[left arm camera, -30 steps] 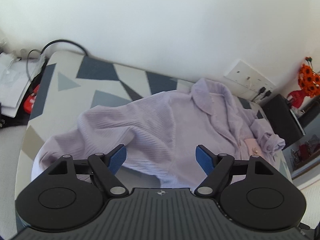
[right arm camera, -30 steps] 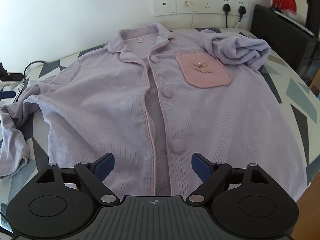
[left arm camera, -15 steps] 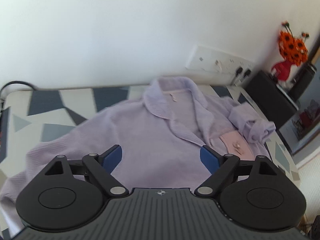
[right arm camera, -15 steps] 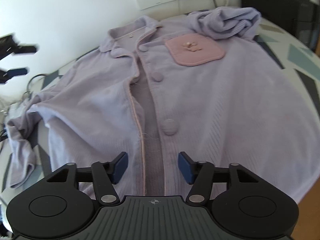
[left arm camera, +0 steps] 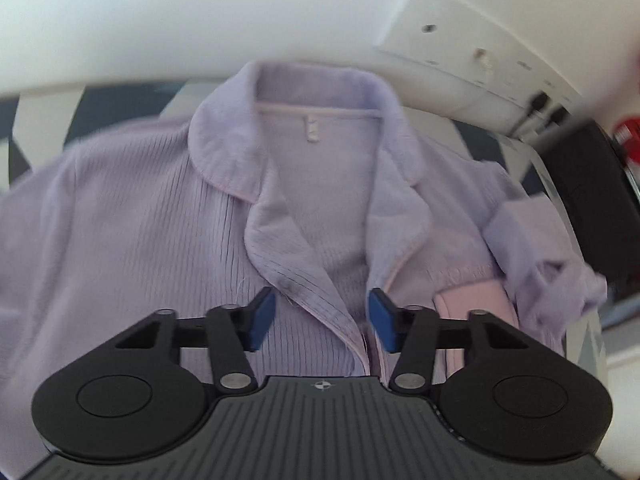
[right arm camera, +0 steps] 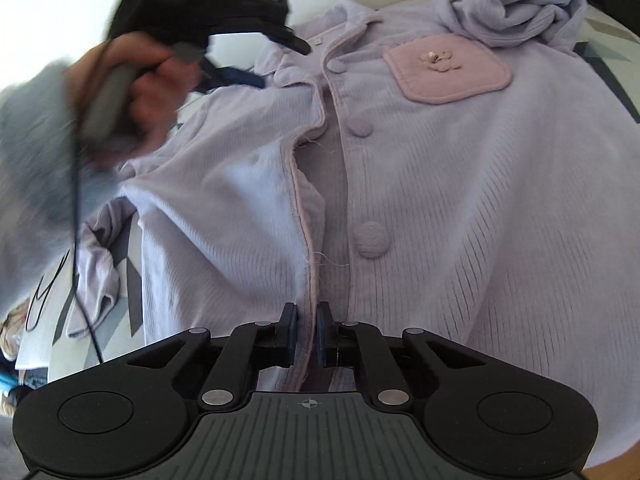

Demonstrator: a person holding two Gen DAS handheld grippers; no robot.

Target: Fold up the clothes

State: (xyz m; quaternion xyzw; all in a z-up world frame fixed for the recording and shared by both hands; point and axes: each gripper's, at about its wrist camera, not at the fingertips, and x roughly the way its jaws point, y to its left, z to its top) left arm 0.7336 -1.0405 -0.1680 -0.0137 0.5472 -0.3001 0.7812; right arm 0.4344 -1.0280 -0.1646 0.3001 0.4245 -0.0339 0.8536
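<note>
A white socket panel [left arm camera: 472, 56] with black plugs [left arm camera: 538, 101] sits on the wall above the patterned surface [right arm camera: 608, 32].

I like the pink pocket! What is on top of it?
A small pink decoration sits in the middle of the pink pocket; it is too small to make out. The bunched lilac sleeve lies just behind it. Whatever is inside stays hidden.

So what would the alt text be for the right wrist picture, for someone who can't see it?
The right gripper is pinched shut on the front edge of a lilac pyjama top, spread out with its pink pocket upward. At upper left, a person's hand brings the left gripper over the collar.
</note>
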